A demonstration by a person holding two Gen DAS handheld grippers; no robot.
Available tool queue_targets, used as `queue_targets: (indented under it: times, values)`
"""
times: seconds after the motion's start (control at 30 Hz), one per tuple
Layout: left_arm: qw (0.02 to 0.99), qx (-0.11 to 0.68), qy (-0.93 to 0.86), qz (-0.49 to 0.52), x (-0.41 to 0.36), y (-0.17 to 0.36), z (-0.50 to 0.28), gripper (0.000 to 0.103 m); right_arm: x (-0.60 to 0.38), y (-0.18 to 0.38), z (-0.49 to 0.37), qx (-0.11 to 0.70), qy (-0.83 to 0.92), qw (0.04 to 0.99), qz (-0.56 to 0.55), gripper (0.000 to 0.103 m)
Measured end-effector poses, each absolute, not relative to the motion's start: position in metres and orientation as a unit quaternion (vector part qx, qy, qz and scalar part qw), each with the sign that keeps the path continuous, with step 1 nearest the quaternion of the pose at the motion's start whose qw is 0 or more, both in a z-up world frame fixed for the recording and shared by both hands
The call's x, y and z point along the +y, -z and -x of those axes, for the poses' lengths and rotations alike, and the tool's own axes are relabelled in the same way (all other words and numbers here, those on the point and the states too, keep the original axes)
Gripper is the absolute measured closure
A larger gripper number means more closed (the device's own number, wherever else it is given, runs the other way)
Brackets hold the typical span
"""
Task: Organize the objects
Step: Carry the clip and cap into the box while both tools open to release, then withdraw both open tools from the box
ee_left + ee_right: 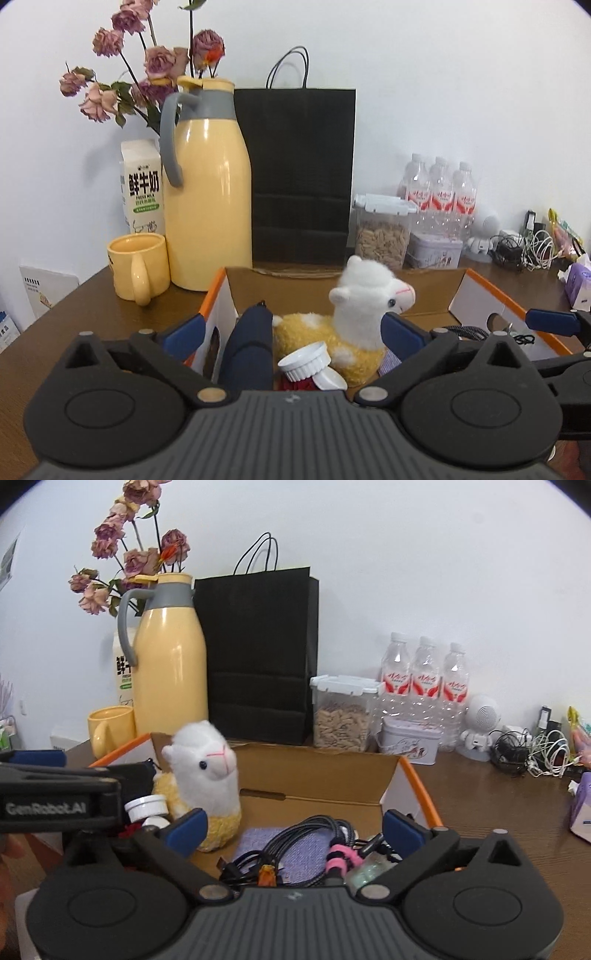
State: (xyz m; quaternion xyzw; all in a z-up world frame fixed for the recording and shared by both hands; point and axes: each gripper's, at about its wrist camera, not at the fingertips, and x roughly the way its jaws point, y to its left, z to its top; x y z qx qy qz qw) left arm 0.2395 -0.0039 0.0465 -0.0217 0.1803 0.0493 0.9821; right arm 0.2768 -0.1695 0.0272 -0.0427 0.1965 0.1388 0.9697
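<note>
An open cardboard box [495,295] with orange edges sits on the brown table. Inside it stand a white and yellow plush alpaca [354,317], a dark blue pouch [247,350] and a white-capped bottle [306,363]. My left gripper [291,332] is open over the box's left half, its blue pads wide on either side of these things and touching none. In the right wrist view my right gripper [293,825] is open above a bundle of cables [314,836] on a purple cloth [295,849], with the alpaca [207,775] to its left. The left gripper's finger [37,760] shows at the left edge.
Behind the box stand a yellow thermos jug [207,192], a yellow mug [136,266], a milk carton [142,192], dried roses [147,62], a black paper bag [299,173], a seed container [382,236], a tin [436,251], three water bottles [439,188] and tangled chargers [524,247].
</note>
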Motion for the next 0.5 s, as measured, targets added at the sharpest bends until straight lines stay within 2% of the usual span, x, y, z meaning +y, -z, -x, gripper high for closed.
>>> queue_targets:
  times: [0.5]
  values:
    - [0.984, 0.163, -0.063, 0.025, 0.004, -0.057, -0.223, 0.000, -0.183, -0.038, -0.259, 0.176, -0.134, 0.975, 0.035, 0.000]
